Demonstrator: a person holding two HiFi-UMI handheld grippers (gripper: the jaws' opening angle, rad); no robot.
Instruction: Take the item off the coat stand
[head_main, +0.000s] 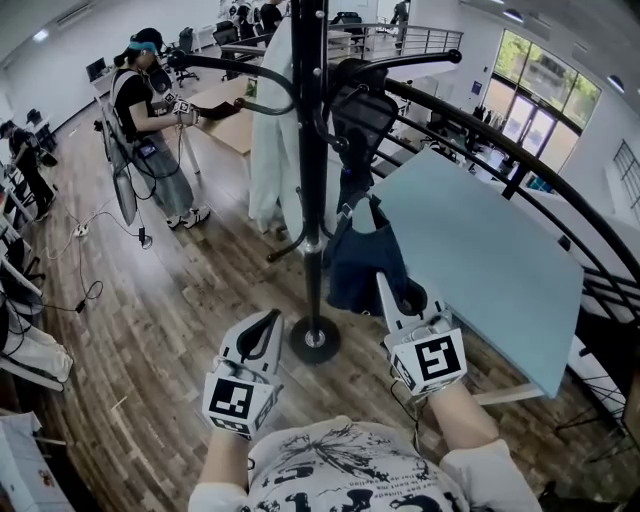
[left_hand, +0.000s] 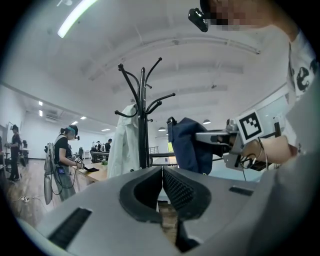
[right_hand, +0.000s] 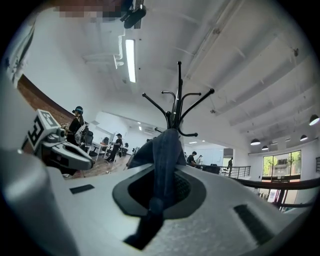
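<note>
Beside the coat stand (head_main: 310, 150), my right gripper (head_main: 400, 292) is clamped on the navy bag (head_main: 360, 260). My left gripper (head_main: 266, 328) hangs low with jaws pressed together, holding nothing.

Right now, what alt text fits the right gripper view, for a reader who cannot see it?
The right hand-held gripper is shut on a dark blue fabric item that rises in front of a black coat stand. The left hand-held gripper shows at the left edge.
</note>
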